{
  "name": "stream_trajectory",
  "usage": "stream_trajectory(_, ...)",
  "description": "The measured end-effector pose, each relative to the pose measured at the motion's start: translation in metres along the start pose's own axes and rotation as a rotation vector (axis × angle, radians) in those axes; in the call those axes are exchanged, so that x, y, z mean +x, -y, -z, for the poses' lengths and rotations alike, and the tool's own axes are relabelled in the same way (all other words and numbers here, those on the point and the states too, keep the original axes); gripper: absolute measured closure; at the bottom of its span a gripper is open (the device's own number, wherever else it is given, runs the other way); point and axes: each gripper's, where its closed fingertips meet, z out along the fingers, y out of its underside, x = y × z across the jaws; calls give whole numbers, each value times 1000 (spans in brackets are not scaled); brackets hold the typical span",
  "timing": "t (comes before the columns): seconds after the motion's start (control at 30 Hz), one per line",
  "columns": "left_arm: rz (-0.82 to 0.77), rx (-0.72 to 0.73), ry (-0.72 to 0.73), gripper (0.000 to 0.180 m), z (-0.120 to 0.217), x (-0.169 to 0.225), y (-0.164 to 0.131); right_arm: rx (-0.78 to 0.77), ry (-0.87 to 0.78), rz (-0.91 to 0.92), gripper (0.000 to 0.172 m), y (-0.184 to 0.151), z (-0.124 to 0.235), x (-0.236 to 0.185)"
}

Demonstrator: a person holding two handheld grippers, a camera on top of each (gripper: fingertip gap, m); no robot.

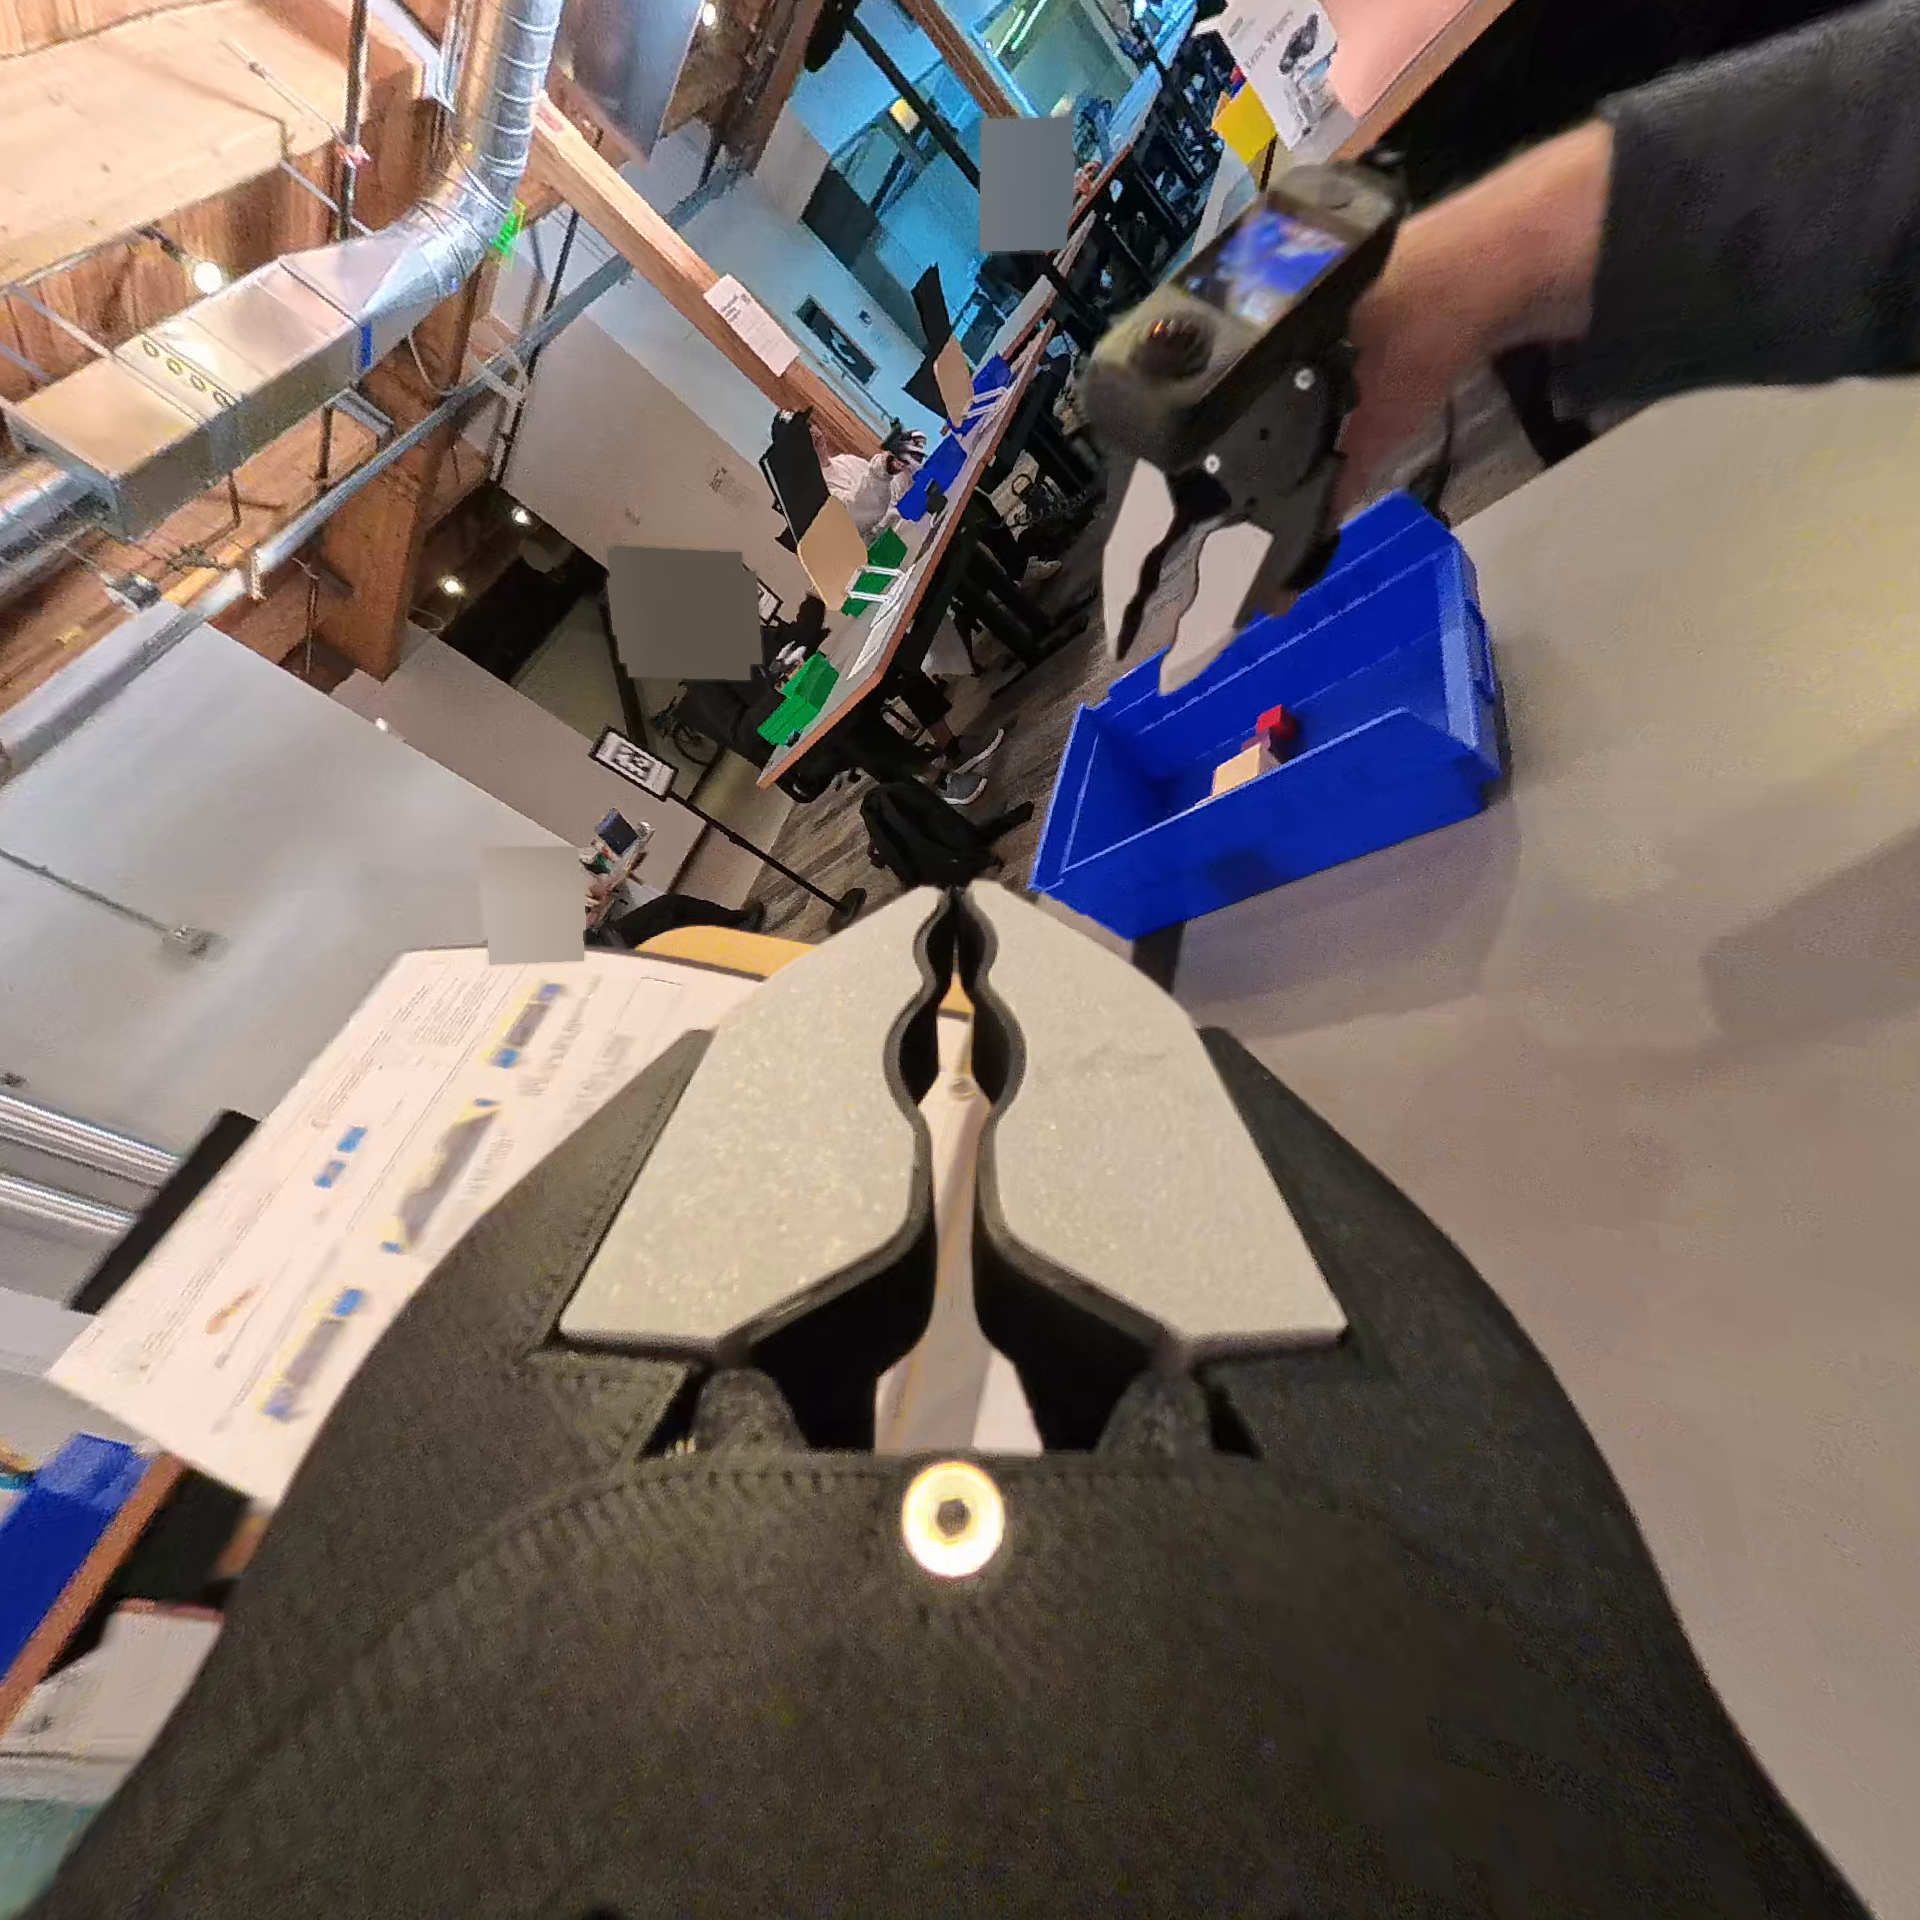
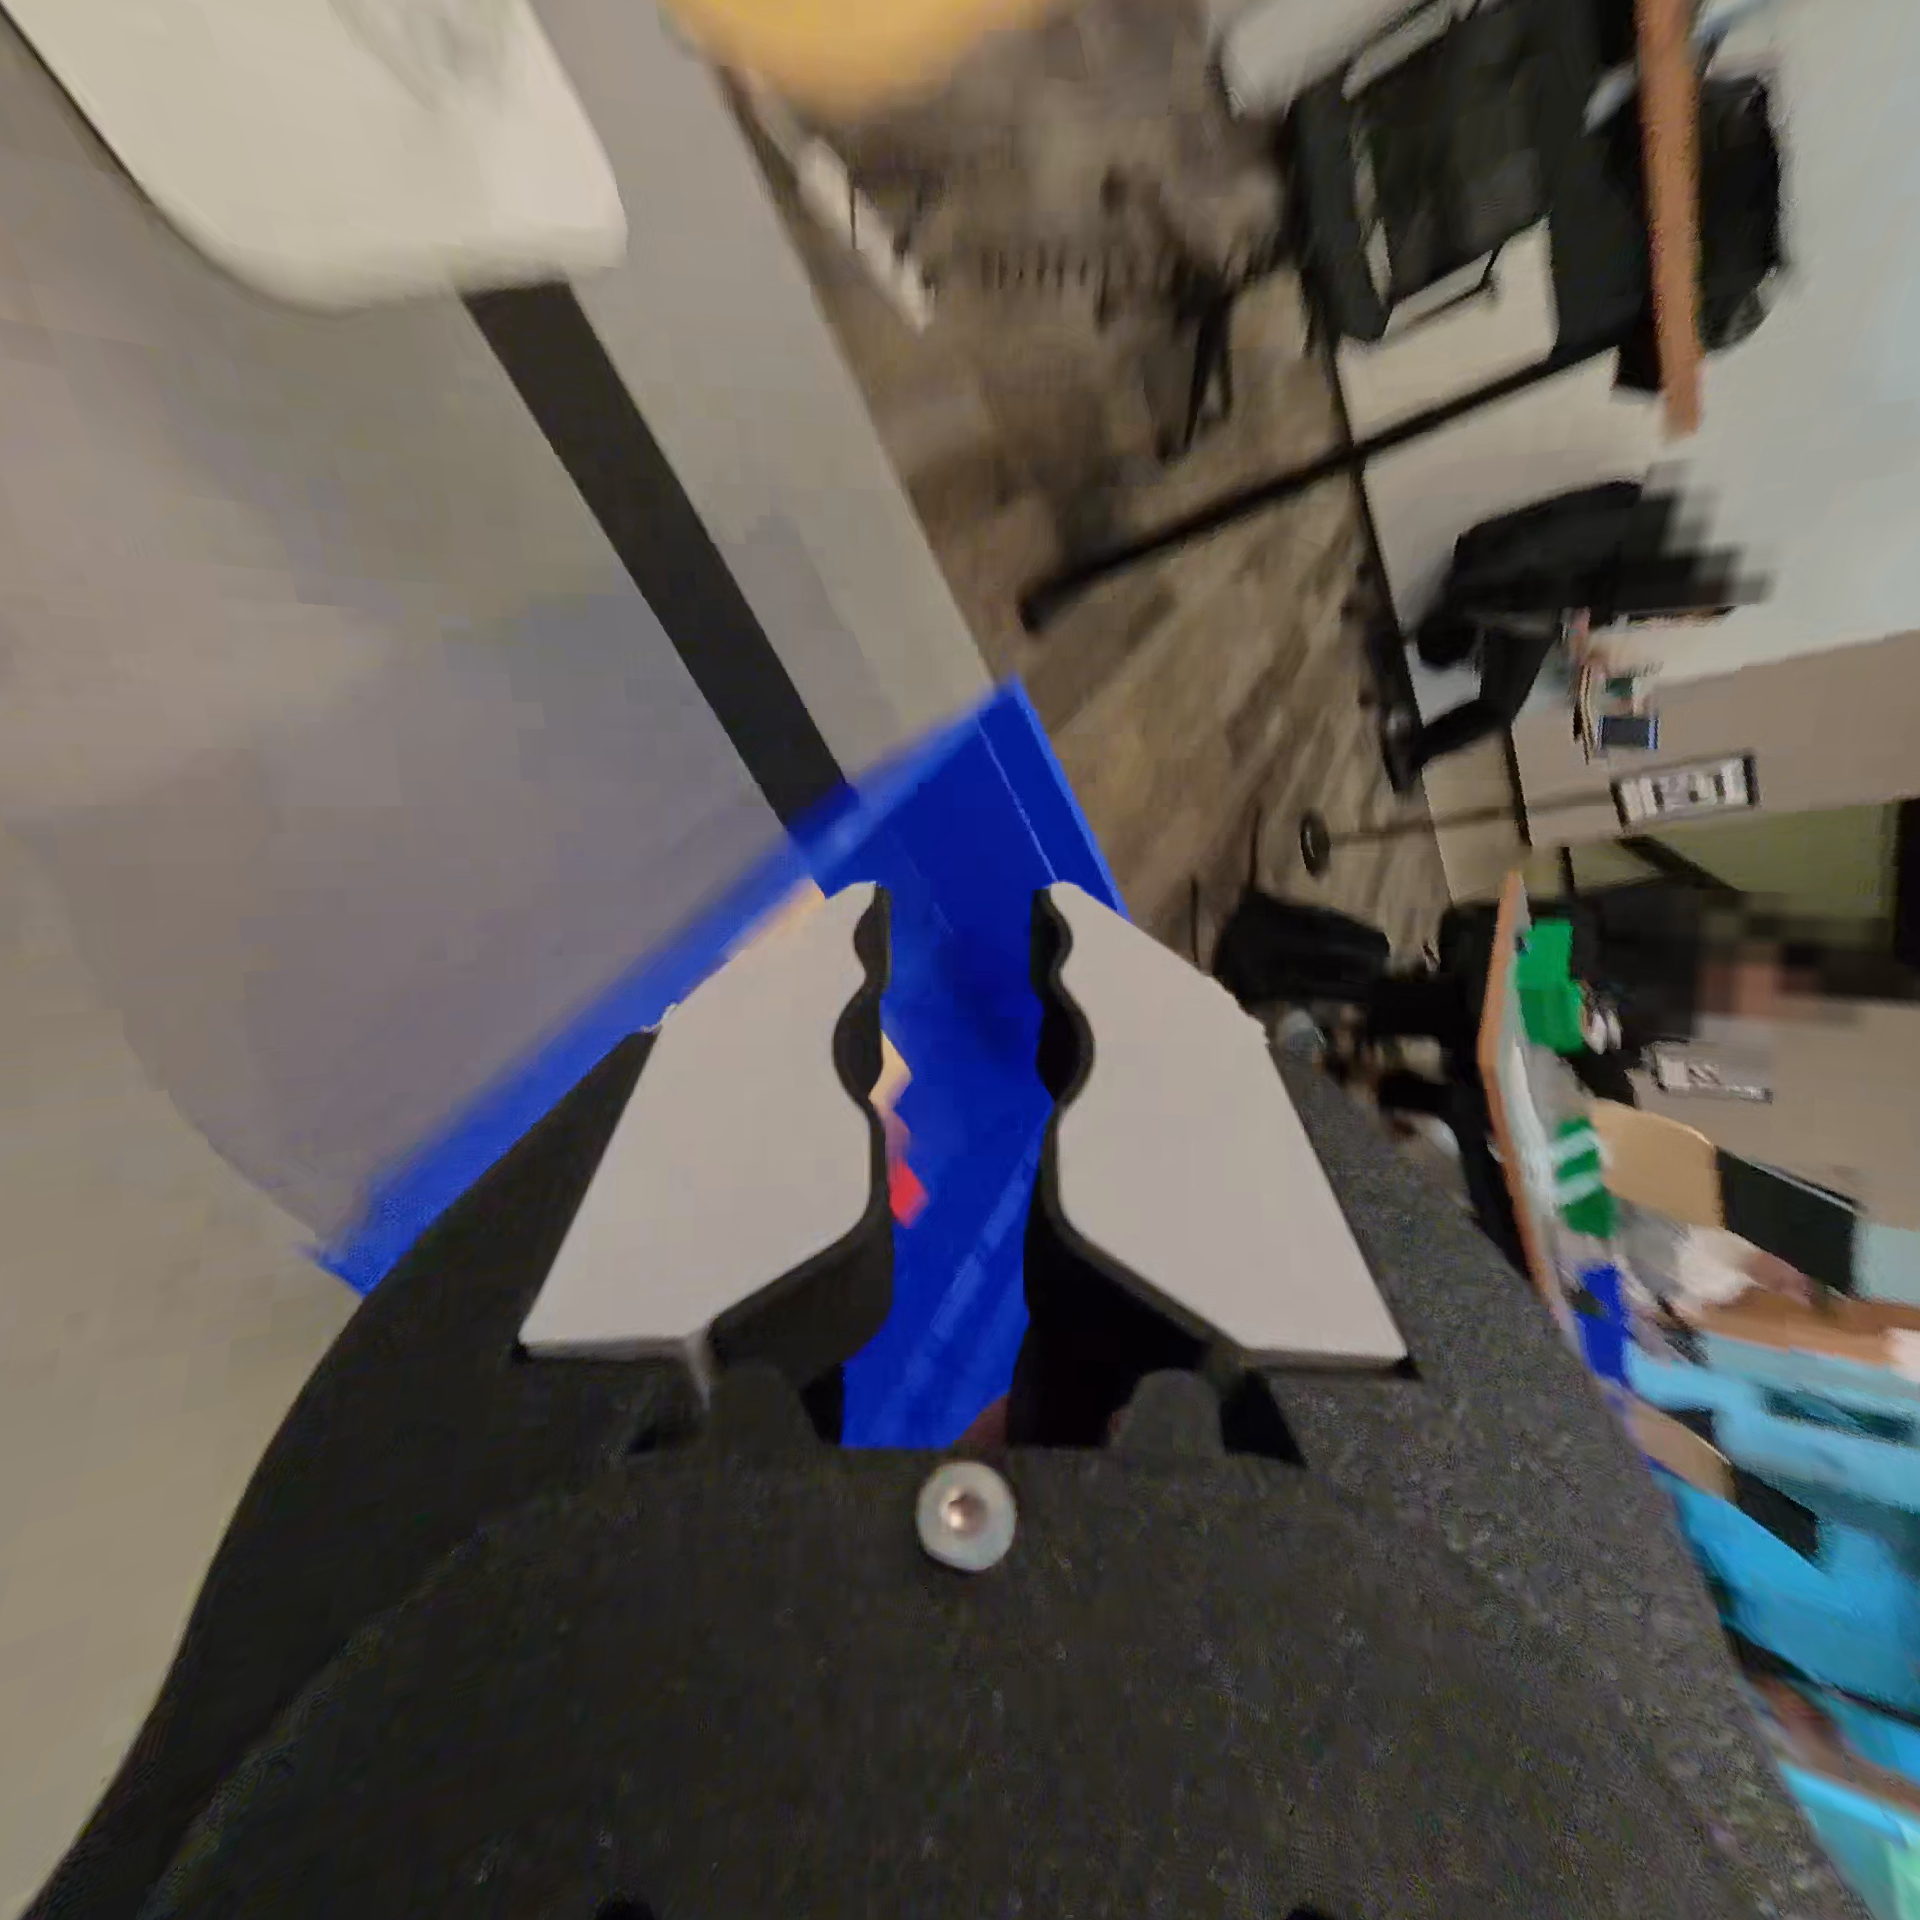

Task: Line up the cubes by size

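Note:
A blue bin (image 1: 1226, 831) stands at the table's far edge. Inside it lie a tan wooden cube (image 1: 1242, 772), a red cube (image 1: 1276, 722) and a purplish one between them. My left gripper (image 1: 954, 899) is shut with nothing between its pads, held over the table short of the bin. My right gripper (image 1: 1164, 634) hangs above the bin's far rim, held by a hand in a dark sleeve. In the right wrist view the right gripper (image 2: 961, 894) is open and empty over the bin (image 2: 956, 831); a tan cube (image 2: 886, 1081) and a red cube (image 2: 906, 1195) show between its fingers, below them.
The grey table (image 1: 1610, 1039) stretches to the right. A printed paper sheet (image 1: 343, 1164) lies to the left of my left gripper. Past the table edge are the floor, a black bag (image 1: 925, 831) and other desks with green and blue bins. My hands' fingertips stand some 30 centimetres from each other.

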Motion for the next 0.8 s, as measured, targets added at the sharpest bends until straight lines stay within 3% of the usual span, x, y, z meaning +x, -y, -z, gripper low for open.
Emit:
stream_trajectory(0.13, 184, -26, 52, 173, -12, 16, -19, 341, 72, -143, 148, 93, 31, -71)
stream_trajectory(0.3, 412, -178, 147, 164, -14, 57, -100, 508, 168, -248, 148, 154, 20, -163)
stream_trajectory(0.4, 468, -267, 226, 163, -1, 85, -155, 589, 175, -360, 148, 173, 4, -195)
stream_trajectory(0.5, 574, -280, 305, 162, 17, 110, -188, 648, 154, -472, 150, 176, -8, -212)
stream_trajectory(0.57, 570, -299, 340, 163, 24, 123, -200, 675, 150, -486, 150, 174, -12, -228)
stream_trajectory(0.7, 468, -361, 312, 161, 8, 129, -206, 660, 113, -343, 151, 177, -19, -247)
stream_trajectory(0.8, 450, -438, 261, 147, -3, 142, -220, 655, 95, -260, 150, 177, -21, -256)
